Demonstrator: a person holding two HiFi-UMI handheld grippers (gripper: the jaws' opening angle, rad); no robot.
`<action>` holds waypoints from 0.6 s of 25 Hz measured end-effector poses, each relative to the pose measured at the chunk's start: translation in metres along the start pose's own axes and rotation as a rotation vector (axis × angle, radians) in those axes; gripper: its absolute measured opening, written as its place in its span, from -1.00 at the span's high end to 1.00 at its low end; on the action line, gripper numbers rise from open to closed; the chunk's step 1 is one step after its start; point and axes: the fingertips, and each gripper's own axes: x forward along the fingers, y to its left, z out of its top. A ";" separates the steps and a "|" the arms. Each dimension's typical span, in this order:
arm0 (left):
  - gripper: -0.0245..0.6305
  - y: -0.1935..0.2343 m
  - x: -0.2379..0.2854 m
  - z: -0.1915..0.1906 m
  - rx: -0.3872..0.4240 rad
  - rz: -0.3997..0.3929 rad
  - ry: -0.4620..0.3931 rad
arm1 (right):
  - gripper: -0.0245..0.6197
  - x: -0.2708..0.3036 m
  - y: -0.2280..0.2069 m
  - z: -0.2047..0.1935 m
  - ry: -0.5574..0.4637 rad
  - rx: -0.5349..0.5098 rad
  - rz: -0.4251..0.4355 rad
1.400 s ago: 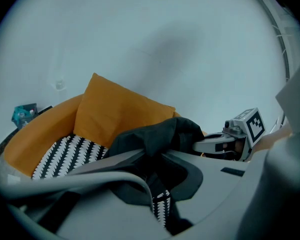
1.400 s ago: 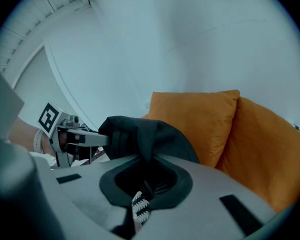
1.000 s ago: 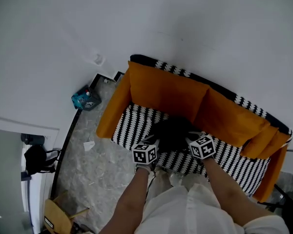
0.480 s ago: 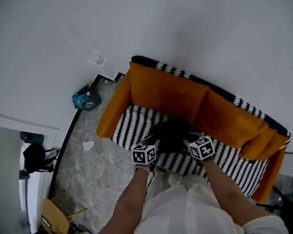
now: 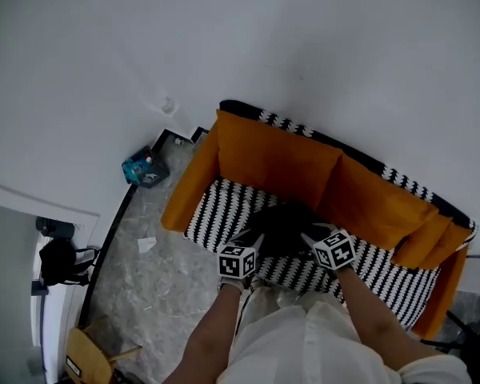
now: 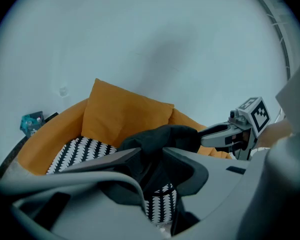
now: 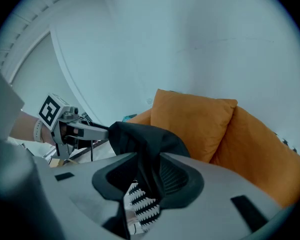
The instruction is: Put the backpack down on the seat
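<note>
A black backpack lies slumped on the black-and-white striped seat of an orange sofa. My left gripper is at its left side and my right gripper at its right, both low over the seat. In the left gripper view, the left gripper has its jaws apart with black backpack fabric bunched between them. The right gripper has its jaws opening. A thin fold of the backpack hangs loose in the gap, and the striped seat shows beside it.
Orange back cushions stand right behind the backpack against a white wall. On the grey floor to the left are a teal box, a scrap of paper, a black bag and a wooden chair. The person's legs are at the seat's front edge.
The head view has shifted slightly. Both grippers and the backpack stay at the same spot on the seat; the head view is too small to show any jaw movement.
</note>
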 end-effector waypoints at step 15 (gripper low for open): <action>0.50 -0.012 -0.037 0.025 -0.022 -0.015 -0.132 | 0.49 -0.032 0.023 0.025 -0.070 -0.052 0.008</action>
